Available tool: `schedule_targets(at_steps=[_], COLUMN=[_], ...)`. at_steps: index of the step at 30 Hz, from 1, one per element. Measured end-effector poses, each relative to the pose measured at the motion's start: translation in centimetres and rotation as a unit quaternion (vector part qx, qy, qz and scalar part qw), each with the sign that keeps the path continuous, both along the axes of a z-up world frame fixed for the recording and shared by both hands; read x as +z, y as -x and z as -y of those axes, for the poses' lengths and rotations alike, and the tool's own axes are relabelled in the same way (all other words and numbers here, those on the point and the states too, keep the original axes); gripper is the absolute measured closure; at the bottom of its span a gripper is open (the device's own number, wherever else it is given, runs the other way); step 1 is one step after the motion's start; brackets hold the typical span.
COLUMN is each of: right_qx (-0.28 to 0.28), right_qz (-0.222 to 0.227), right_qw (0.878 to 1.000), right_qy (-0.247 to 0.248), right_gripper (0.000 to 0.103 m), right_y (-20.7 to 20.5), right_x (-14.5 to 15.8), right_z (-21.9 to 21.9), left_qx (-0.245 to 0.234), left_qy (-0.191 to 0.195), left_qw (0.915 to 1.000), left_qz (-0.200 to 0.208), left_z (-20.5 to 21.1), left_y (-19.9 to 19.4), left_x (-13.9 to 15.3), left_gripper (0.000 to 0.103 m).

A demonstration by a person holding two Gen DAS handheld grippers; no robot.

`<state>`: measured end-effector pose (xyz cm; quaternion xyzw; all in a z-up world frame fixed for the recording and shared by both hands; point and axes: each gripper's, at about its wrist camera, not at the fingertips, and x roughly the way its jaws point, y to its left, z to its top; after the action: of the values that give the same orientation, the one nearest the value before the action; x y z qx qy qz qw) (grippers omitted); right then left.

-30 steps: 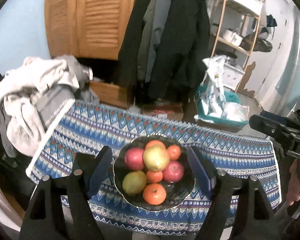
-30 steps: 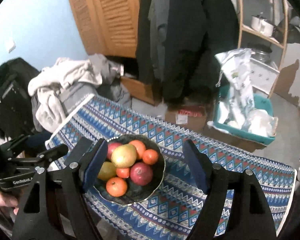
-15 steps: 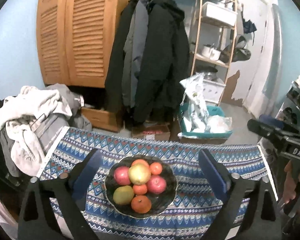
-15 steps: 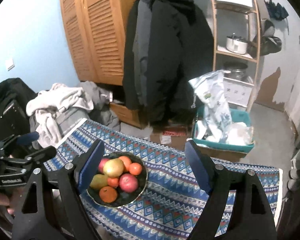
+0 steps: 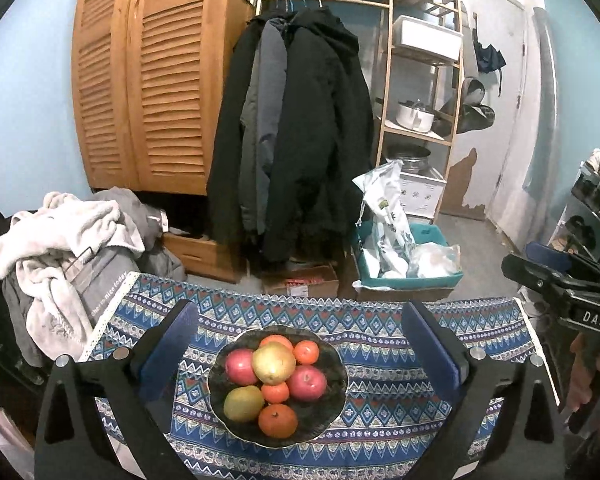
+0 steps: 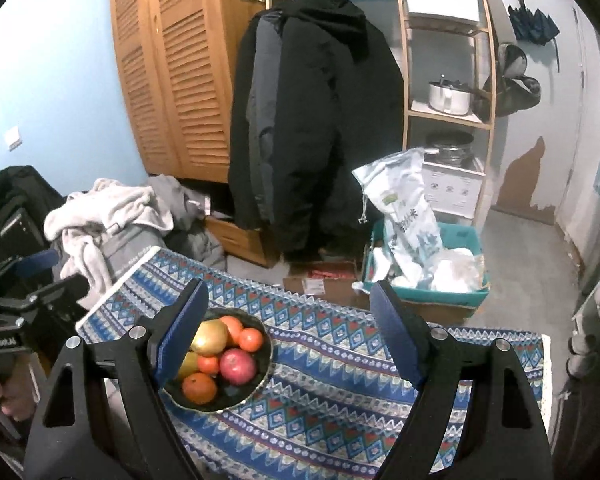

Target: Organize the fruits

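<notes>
Jaws of both grippers agape above fruit bowl (image 5: 220, 368), coats (image 5: 300, 140) behind.

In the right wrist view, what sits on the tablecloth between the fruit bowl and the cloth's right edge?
Nothing: right of the fruit bowl, the patterned tablecloth runs bare to its right edge, seen in the right wrist view.

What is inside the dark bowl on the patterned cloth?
The bowl holds two red apples, two yellow-green pears and four oranges, piled together with one pear on top. Whether anything lies beneath the pile cannot be seen.
</notes>
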<state>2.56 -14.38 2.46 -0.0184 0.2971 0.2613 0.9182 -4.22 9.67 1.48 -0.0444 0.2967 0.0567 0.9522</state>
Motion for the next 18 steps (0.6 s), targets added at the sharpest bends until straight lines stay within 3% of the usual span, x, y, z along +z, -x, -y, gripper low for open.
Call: schedule_targets(at_steps=[18], right_qx=[0.004], right_qz=[-0.011], right_qw=[1.000], right_qy=[0.010], right_gripper=[0.021], right_y=[-0.26], right_x=[-0.67], right_z=[-0.20], left_qx=[-0.004], left_qy=[-0.009], left_qw=[0.9999], left_qz=[-0.013], left_z=[0.64], left_y=[-0.25], left_x=[-0.45], left_gripper=[0.001])
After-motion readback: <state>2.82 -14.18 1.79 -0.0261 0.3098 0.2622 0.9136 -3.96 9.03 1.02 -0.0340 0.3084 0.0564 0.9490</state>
